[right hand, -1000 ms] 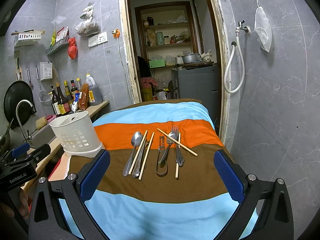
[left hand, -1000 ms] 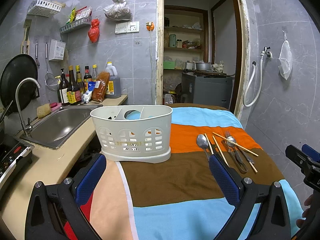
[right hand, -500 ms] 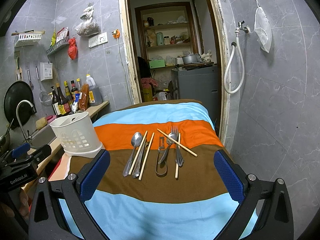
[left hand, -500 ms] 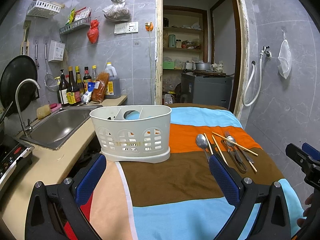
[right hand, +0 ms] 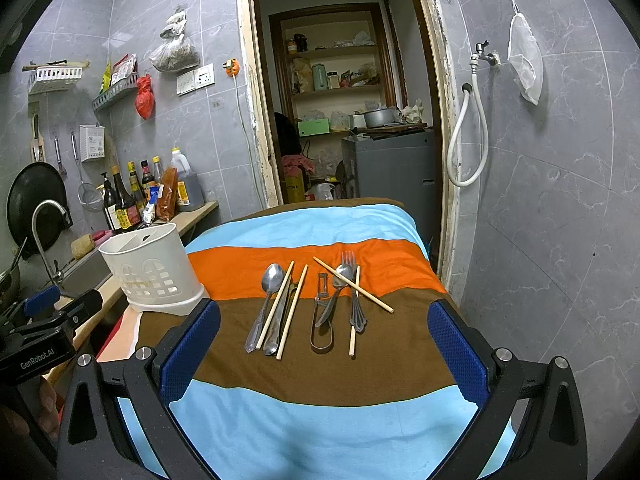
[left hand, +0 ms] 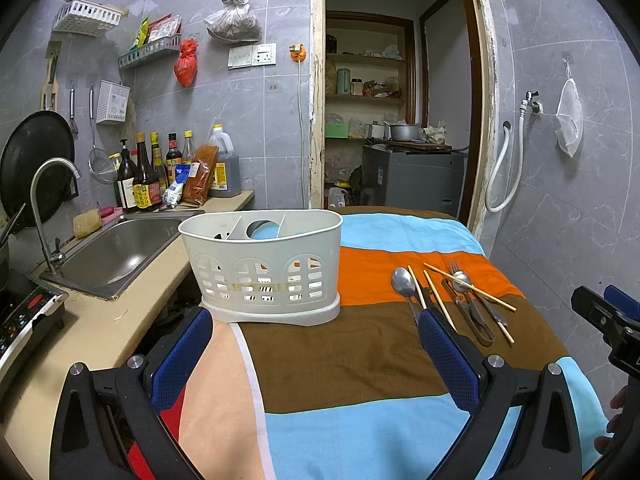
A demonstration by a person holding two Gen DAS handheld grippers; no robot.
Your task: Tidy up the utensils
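Observation:
A white plastic utensil caddy [left hand: 264, 268] with empty compartments stands on the striped cloth at the table's left edge; it also shows in the right wrist view [right hand: 152, 268]. Loose utensils lie in a row on the cloth: a spoon [right hand: 266, 300], chopsticks [right hand: 292, 312], a peeler [right hand: 322, 316], a second spoon [right hand: 334, 292] and a fork [right hand: 354, 296]. My left gripper [left hand: 316, 344] is open and empty, just in front of the caddy. My right gripper [right hand: 324, 344] is open and empty, just short of the utensils.
A steel sink [left hand: 120, 248] with a tap and a counter lie left of the table. Sauce bottles [left hand: 148, 176] stand behind the sink. A stove edge [left hand: 24, 320] is at the near left. A doorway opens beyond the table; a tiled wall runs along the right.

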